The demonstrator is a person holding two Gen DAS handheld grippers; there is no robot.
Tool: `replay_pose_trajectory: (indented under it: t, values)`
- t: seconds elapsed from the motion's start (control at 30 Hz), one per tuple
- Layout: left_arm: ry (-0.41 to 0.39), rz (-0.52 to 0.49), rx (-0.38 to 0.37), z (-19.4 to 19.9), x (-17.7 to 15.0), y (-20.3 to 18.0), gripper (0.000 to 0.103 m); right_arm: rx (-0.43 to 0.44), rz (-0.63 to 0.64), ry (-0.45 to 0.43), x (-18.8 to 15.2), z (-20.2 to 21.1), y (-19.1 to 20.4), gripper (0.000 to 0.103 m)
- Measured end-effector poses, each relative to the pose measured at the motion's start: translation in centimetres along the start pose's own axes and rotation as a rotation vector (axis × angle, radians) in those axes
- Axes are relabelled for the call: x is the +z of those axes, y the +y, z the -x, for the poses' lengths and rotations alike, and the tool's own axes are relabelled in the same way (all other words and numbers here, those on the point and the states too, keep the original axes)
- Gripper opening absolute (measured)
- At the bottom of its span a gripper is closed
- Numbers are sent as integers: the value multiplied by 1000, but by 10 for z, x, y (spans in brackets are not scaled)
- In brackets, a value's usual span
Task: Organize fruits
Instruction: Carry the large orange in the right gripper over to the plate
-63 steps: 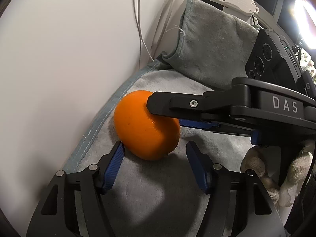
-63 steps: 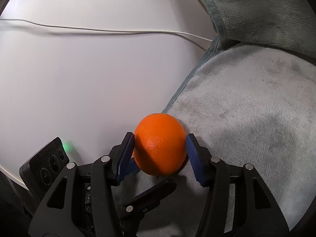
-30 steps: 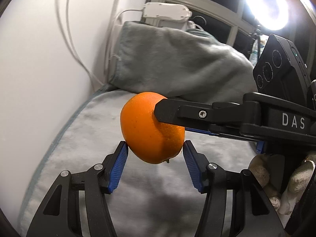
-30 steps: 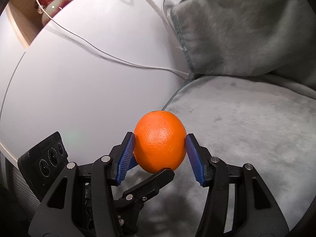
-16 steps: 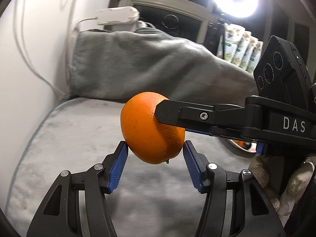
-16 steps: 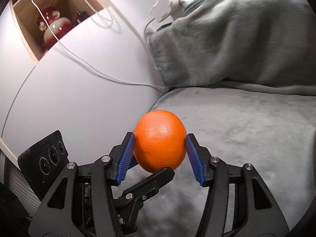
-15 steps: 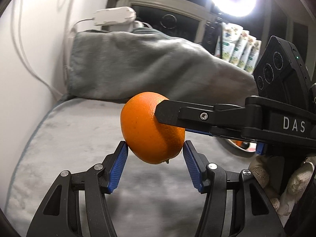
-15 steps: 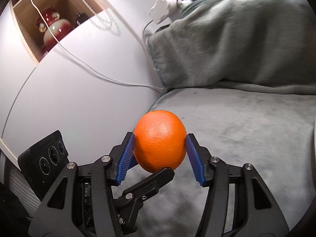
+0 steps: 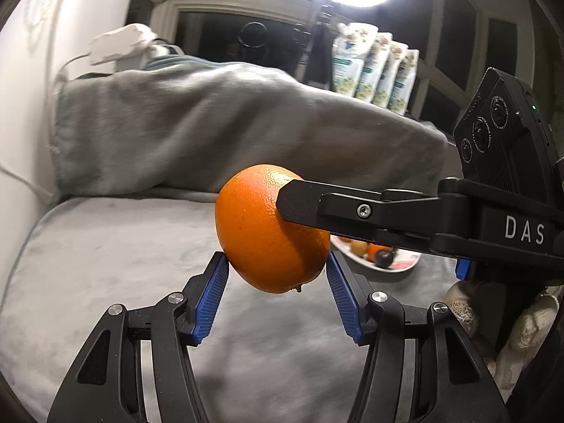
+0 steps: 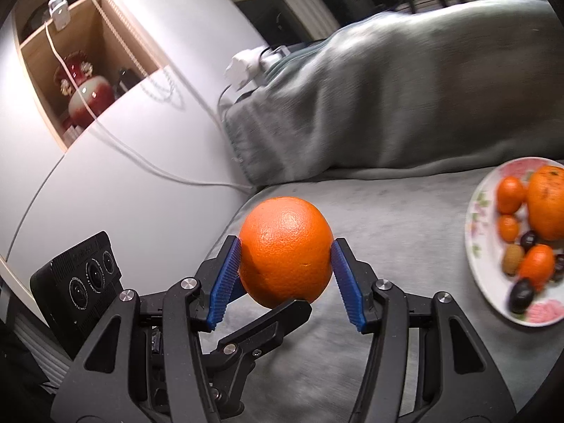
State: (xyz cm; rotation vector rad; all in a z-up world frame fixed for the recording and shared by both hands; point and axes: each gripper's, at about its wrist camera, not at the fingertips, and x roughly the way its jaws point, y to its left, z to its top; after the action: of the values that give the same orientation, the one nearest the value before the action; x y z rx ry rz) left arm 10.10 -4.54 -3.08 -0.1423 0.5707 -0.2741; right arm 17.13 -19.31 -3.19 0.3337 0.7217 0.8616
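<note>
A large orange (image 10: 285, 250) is held in the air above the grey blanket (image 10: 387, 232). My right gripper (image 10: 285, 271) is shut on it, blue pads on both sides. In the left wrist view the orange (image 9: 261, 232) sits between my left gripper's (image 9: 276, 292) blue pads, which also touch its sides; the right gripper's finger crosses it from the right. A flowered plate (image 10: 474, 232) with several fruits lies at the right, also seen behind the orange in the left wrist view (image 9: 402, 266).
A bunched grey blanket (image 9: 211, 130) rises behind. A white wall with cables (image 10: 158, 169) is at the left, with a white power strip (image 10: 246, 63) and a wooden niche holding a red vase (image 10: 84, 91). Pouches (image 9: 373, 70) stand by a dark window.
Both grippers have lifted the orange off the blanket and swung to the right; the plate of fruits has come into view.
</note>
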Motion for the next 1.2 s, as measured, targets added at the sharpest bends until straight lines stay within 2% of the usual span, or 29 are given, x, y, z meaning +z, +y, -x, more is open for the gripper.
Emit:
replay_pose_trajectory:
  t: [0.47, 0.77, 1.2]
  values:
    - [37, -78, -103, -39, 12, -56, 57, -89, -68, -87, 0, 53, -54, 56]
    - [78, -92, -147, -63, 14, -71, 57, -130, -96, -99, 2, 62, -82, 56]
    - [113, -110, -164, -87, 18, -81, 57, -148, -127, -100, 8, 63, -108, 56]
